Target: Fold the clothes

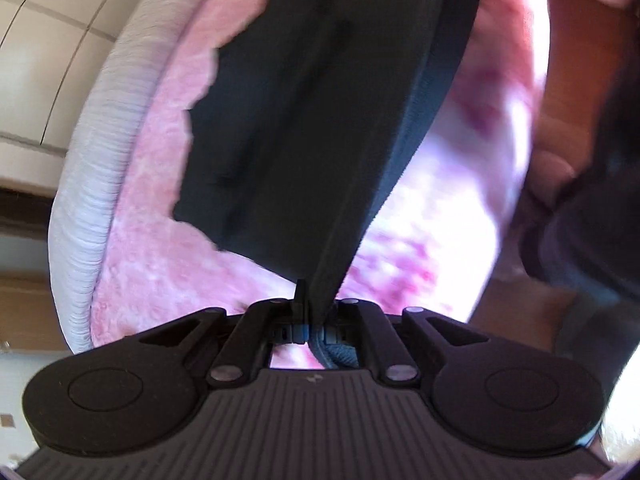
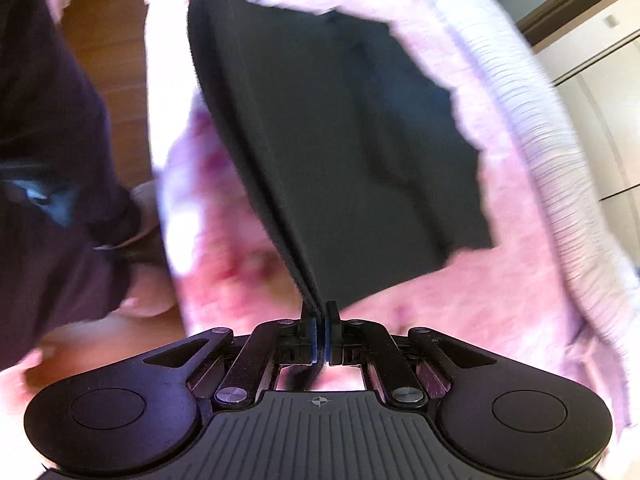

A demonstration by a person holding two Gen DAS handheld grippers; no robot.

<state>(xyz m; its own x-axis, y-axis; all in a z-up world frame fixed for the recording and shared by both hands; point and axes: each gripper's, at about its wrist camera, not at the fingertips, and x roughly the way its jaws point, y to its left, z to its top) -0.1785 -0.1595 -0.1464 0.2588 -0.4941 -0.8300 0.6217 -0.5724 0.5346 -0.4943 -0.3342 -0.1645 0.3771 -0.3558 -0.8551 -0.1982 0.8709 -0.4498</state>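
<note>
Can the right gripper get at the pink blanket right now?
Probably not: the right gripper is shut on the black garment, which hangs between it and the pink blanket. It would have to let go first.

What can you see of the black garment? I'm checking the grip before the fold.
The black garment is dark, matte, soft cloth with a thick ribbed band along one edge. It hangs lifted above a pink fluffy blanket, pinched at that band by the shut left tongs and right tongs.
</note>
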